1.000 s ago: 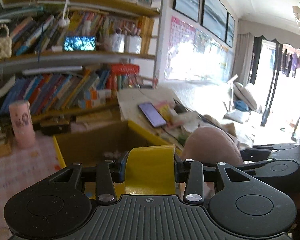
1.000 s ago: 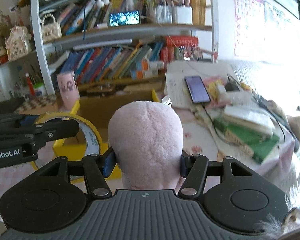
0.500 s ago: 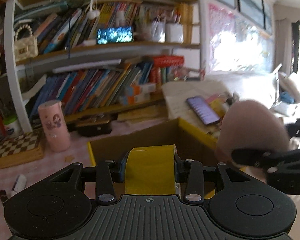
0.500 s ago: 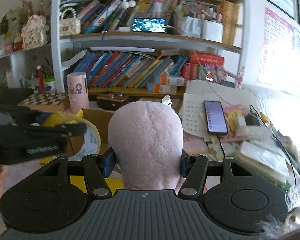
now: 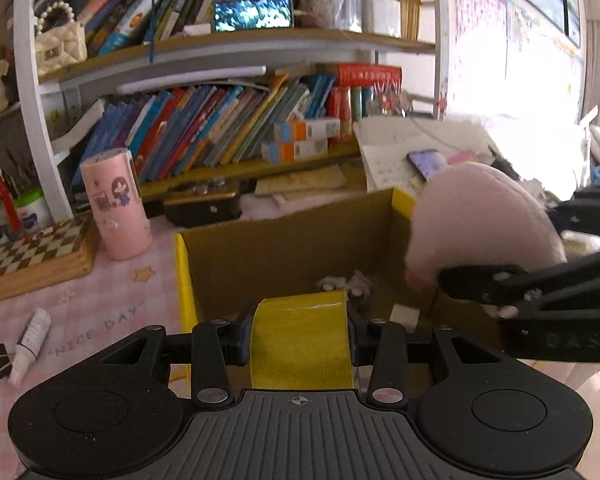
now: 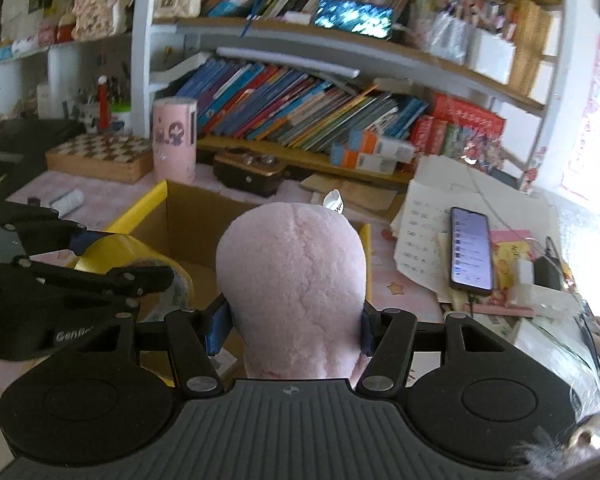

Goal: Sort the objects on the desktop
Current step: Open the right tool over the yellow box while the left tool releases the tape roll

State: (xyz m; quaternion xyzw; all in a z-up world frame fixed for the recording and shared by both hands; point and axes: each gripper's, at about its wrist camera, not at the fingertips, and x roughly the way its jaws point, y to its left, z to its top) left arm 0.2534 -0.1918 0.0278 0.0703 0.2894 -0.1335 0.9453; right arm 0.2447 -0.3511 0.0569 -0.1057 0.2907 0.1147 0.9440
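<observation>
While the left hand-held gripper (image 5: 300, 334) clamps yellow tape (image 5: 300, 342), the right hand-held gripper (image 6: 294, 326) squeezes a pink plush (image 6: 294, 284).

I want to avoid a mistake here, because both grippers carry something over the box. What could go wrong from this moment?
1. The left gripper with the yellow tape roll and the right gripper with the pink plush toy are close together over the cardboard box; they might collide.
2. The bulky toy sits near the box's right wall and could catch on the rim.
3. A dropped tape roll may hit the small items already inside.
</observation>
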